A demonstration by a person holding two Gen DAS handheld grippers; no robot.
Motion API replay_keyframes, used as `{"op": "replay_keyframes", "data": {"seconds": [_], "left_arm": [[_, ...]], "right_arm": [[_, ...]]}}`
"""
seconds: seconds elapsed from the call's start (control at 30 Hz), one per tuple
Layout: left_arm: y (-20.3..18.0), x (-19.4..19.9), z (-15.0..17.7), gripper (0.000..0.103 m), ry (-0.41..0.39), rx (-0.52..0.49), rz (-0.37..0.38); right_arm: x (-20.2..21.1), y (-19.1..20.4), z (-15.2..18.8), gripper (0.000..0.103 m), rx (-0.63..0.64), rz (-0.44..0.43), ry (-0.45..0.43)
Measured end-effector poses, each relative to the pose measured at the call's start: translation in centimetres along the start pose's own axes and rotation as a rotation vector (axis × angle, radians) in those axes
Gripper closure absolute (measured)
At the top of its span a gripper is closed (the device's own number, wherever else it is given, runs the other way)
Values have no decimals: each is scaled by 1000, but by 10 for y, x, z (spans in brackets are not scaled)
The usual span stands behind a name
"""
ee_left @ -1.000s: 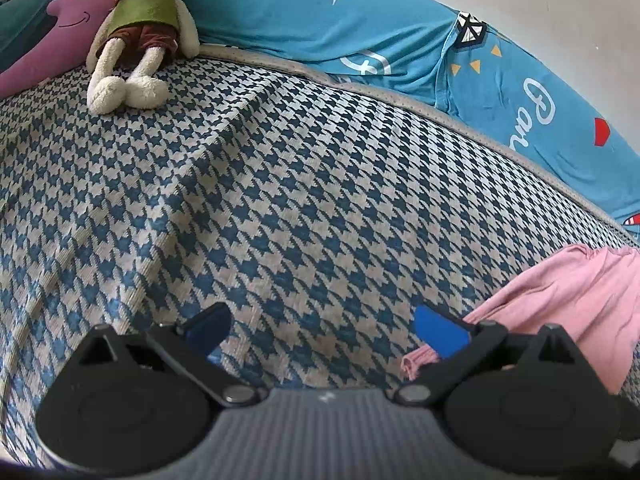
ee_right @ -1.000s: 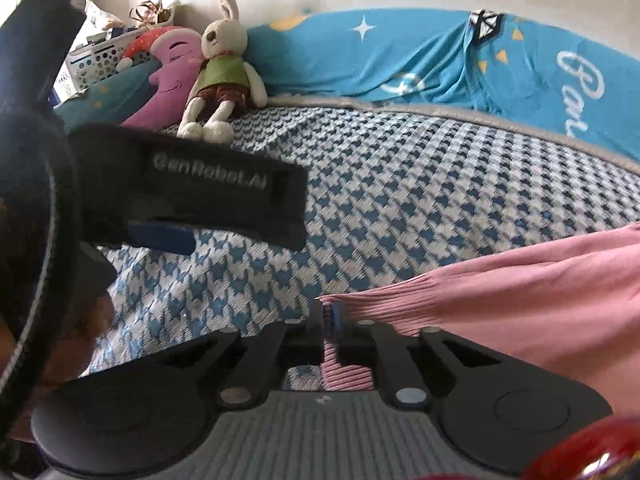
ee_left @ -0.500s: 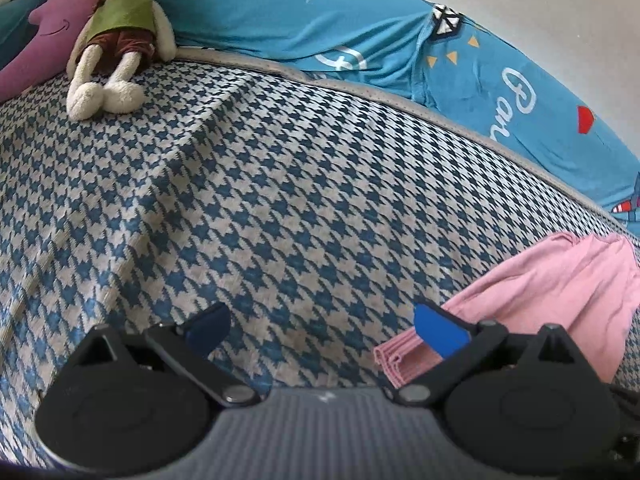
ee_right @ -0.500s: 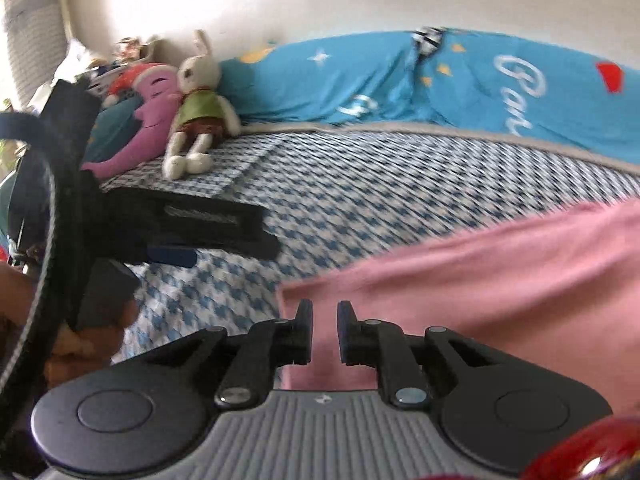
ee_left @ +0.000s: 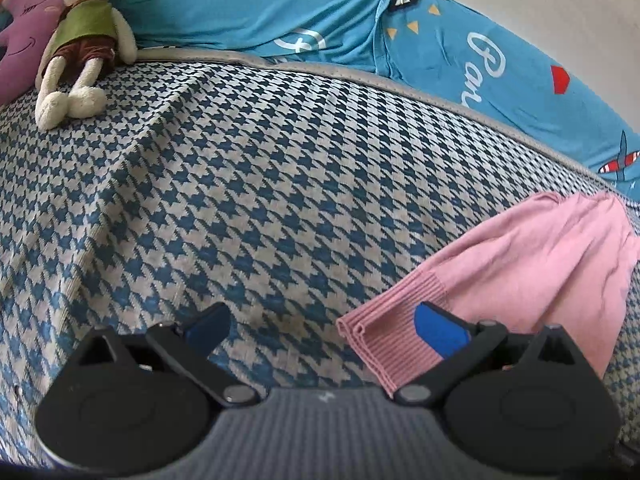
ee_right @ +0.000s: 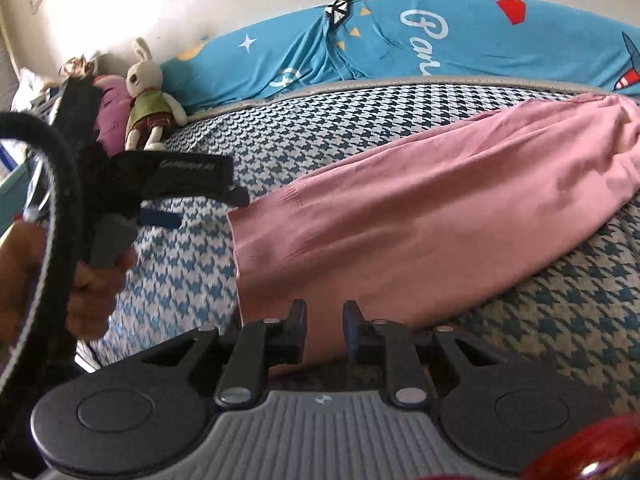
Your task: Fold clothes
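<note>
A pink knit garment (ee_right: 420, 200) lies stretched across the blue-and-white houndstooth bedspread (ee_right: 360, 120). Its ribbed hem (ee_left: 380, 336) points toward me. My right gripper (ee_right: 325, 320) hovers just above the near edge of the garment, jaws a little apart with nothing clamped. My left gripper (ee_left: 324, 330) is wide open low over the bedspread (ee_left: 260, 200); its right blue pad (ee_left: 440, 334) sits over the ribbed hem, and its left pad is over bare cover. In the right wrist view the left gripper (ee_right: 200, 208), held by a hand (ee_right: 92, 280), sits at the garment's left corner.
A plush rabbit (ee_left: 80, 40) and a purple plush (ee_left: 20, 40) lie at the far left of the bed. A blue printed quilt (ee_left: 320, 20) runs along the wall behind. Bare bedspread stretches left of the garment. Something red (ee_right: 580, 460) shows at the lower right corner.
My right gripper, shut on the pink hem a second ago, has opened and let it go. The garment now lies spread on the bed. The left gripper has moved closer to the hem.
</note>
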State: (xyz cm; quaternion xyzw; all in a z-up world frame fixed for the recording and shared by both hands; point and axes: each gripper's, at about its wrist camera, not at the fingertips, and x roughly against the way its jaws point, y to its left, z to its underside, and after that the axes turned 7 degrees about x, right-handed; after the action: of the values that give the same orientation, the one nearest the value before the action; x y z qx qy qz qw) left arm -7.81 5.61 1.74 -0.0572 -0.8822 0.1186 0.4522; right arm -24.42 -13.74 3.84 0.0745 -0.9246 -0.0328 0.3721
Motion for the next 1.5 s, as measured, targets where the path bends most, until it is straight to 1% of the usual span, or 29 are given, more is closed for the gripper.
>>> {"op": "replay_keyframes", "data": {"seconds": [0.17,0.3,0.57,0.77,0.87,0.93,0.97,1.0,1.07,1.1,1.27,1.4,1.5], "left_arm": [[-2,-7,2,1,14,-13,-18],[-7,-11,6,1,9,-48,-48],[-14,-14,11,0,-1,-86,-80],[-15,-13,12,0,-1,-87,-76],[-16,-13,13,0,-5,-88,-75],[-16,-13,13,0,-8,-94,-78],[-16,-13,14,0,-9,-97,-79],[-16,-14,14,0,-10,-98,-80],[-17,-14,14,0,-10,-98,-80],[-16,-14,13,0,-10,-98,-80],[-18,-15,13,0,-9,-103,-84],[-19,-16,13,0,-9,-103,-88],[-19,-17,13,0,-11,-104,-94]], "right_arm": [[3,7,5,76,51,-10,-3],[3,6,9,75,8,-6,19],[5,-20,20,74,-282,-115,51],[-1,-27,21,74,-425,-128,40],[-5,-26,19,74,-464,-114,32],[-6,-20,17,74,-456,-97,23],[-7,-16,16,76,-439,-82,21],[-8,-13,15,86,-424,-69,21],[-10,-11,15,93,-411,-47,24],[-11,-10,14,95,-404,-36,25],[-2,-6,18,96,-372,-1,37],[10,-5,30,97,-378,0,30],[10,-3,32,97,-370,3,40]]}}
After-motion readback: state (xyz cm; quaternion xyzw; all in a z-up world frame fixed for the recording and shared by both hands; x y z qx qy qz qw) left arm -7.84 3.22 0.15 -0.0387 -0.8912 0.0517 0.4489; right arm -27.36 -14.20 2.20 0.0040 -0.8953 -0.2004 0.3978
